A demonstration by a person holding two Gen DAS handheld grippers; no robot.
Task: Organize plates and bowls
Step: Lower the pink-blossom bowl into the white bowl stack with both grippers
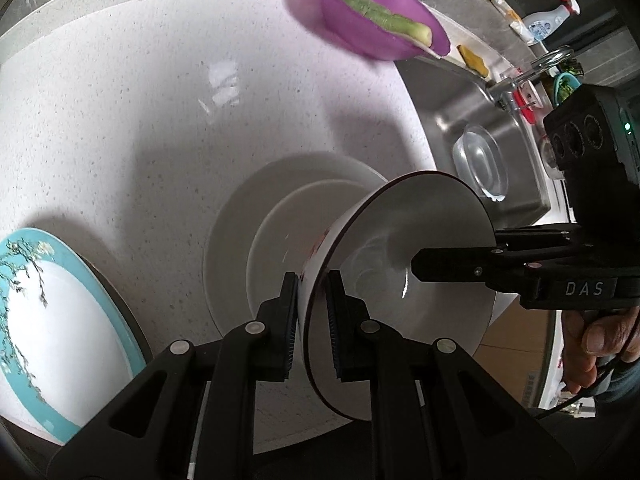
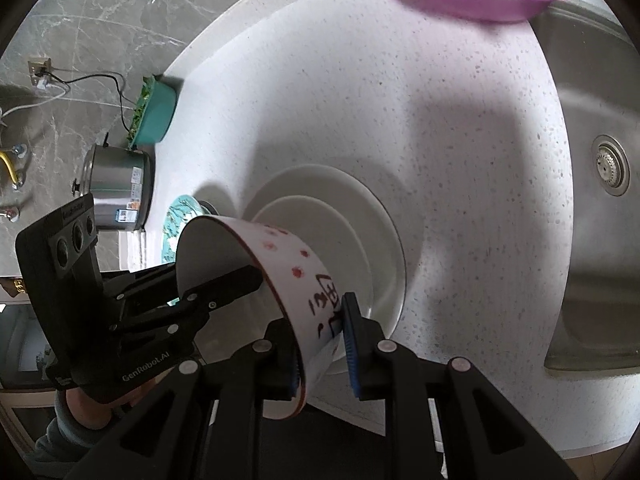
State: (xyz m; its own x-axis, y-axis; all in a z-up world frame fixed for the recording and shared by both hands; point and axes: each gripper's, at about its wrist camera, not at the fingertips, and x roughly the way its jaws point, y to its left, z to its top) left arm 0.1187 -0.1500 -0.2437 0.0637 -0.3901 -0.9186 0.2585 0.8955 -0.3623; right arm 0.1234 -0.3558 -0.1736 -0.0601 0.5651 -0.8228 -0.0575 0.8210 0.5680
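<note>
Both grippers — left; right — pinch one bowl.

"DAS" and "GenRobot.AI" on tongs

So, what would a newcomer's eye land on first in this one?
A white bowl with red flowers and dark writing, tilted and gripped at opposite rims by the left tongs and right tongs above two stacked white plates. Next, the purple bowl of green vegetables at the counter's far edge, beside the steel sink.
</note>
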